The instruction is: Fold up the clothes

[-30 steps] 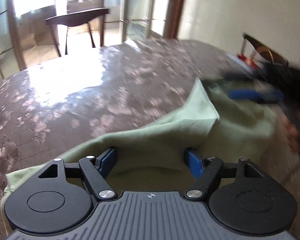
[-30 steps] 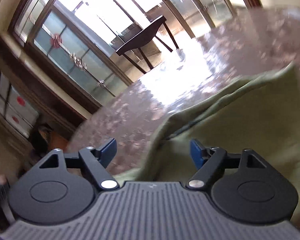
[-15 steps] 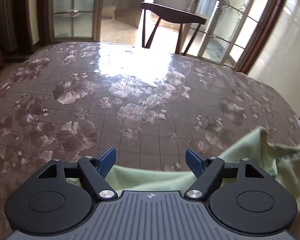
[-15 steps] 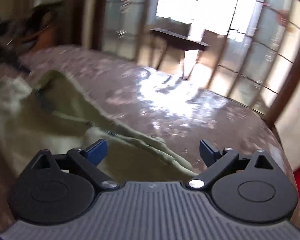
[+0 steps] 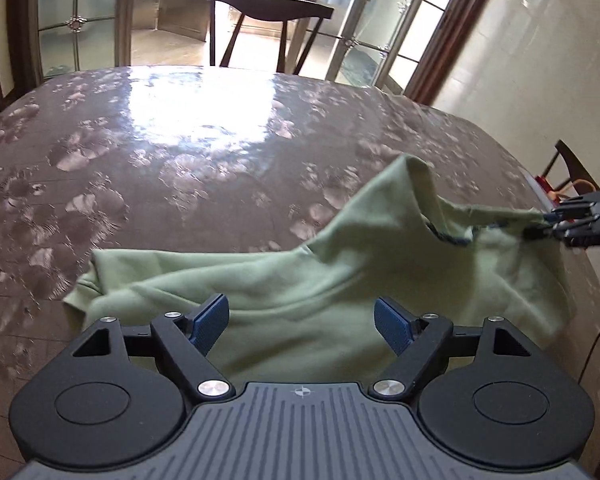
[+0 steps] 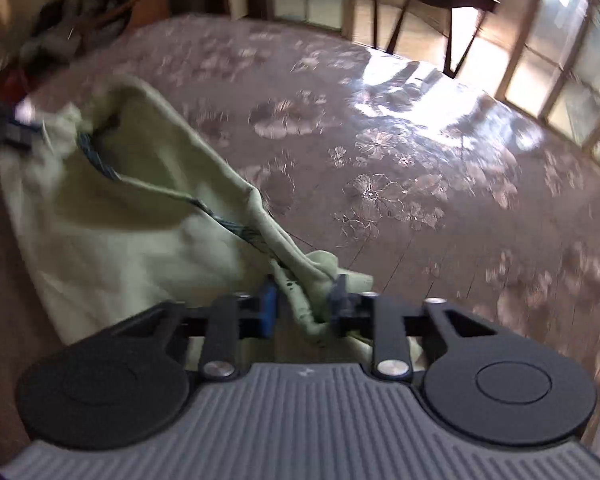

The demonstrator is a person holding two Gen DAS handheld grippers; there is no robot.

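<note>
On the floral worktop (image 5: 220, 152), the green garment (image 5: 308, 288) lay crumpled as the right tongs (image 6: 300, 308), spread wide half a second before, were closing onto its edge, while the left tongs (image 5: 300, 320) hovered released above it, opening further, so folding could begin.

Left tool (image 5: 302, 320) wide, opening — right tool (image 6: 302, 306) closing, both angled downward.

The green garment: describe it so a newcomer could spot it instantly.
Start at the floral-patterned table. On its near right part lies the pale green garment, rumpled. It is the only cloth there, with dark blue neckline trim.
</note>
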